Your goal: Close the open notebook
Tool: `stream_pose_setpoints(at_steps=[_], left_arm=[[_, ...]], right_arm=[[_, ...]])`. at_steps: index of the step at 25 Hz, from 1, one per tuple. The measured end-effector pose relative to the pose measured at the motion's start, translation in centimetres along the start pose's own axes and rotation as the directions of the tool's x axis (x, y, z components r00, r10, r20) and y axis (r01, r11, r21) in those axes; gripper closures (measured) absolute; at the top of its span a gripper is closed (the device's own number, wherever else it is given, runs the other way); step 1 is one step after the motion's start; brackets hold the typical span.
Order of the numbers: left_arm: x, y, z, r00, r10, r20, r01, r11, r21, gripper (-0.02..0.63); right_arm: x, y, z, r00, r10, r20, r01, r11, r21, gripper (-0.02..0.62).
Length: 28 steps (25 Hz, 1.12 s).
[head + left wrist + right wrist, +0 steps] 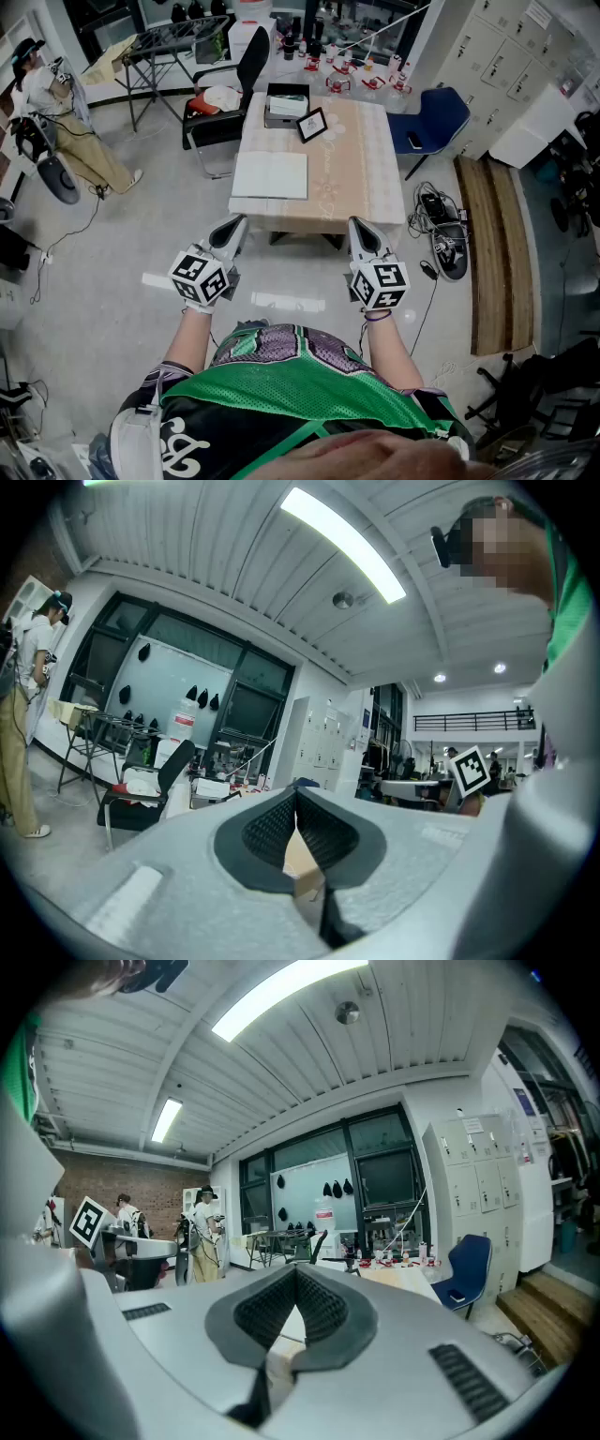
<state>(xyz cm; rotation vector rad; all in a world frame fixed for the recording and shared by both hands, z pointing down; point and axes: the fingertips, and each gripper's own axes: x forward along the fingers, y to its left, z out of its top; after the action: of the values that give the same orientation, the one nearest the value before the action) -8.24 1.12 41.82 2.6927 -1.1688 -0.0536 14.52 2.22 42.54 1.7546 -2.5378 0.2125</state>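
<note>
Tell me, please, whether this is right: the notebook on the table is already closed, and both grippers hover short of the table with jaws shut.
Not quite: the head view shows the notebook lying open, white pages up, on the table. The rest holds: the left gripper and the right gripper hover short of the table with jaws shut.

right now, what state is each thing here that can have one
notebook: open, flat on the table
left hand-held gripper: shut, empty
right hand-held gripper: shut, empty
black frame: propped up on the table
</note>
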Motion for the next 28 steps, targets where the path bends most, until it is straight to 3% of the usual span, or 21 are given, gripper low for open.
stream_pose_setpoints(at_steps=[12,21,24,28], left_arm=[[-1.1,0.5,-0.5,1.000,0.008,-0.005,-0.008,1.000,-0.022,0.589],[-1.5,1.4,-0.6,1.000,-0.003,-0.005,0.003,0.999,-0.050,0.589],[-1.8,2.2,-0.4,1.000,-0.001,-0.017,0.001,1.000,-0.011,0.589],[-2.1,3.7,-0.1,1.000,0.010,-0.023,-0.009,1.000,0.028,0.589]], right_arm=[[-0.3,1.3,0.0,1.000,0.003,-0.015,-0.004,1.000,-0.029,0.597],[0.2,3.5,0.4,0.990,0.138,-0.027,-0.140,0.986,-0.090,0.597],[1.2,4.6,0.5,0.987,0.159,-0.036,-0.162,0.981,-0.104,0.597],[2.6,5.4,0.9,0.991,0.130,-0.023,-0.132,0.981,-0.140,0.597]])
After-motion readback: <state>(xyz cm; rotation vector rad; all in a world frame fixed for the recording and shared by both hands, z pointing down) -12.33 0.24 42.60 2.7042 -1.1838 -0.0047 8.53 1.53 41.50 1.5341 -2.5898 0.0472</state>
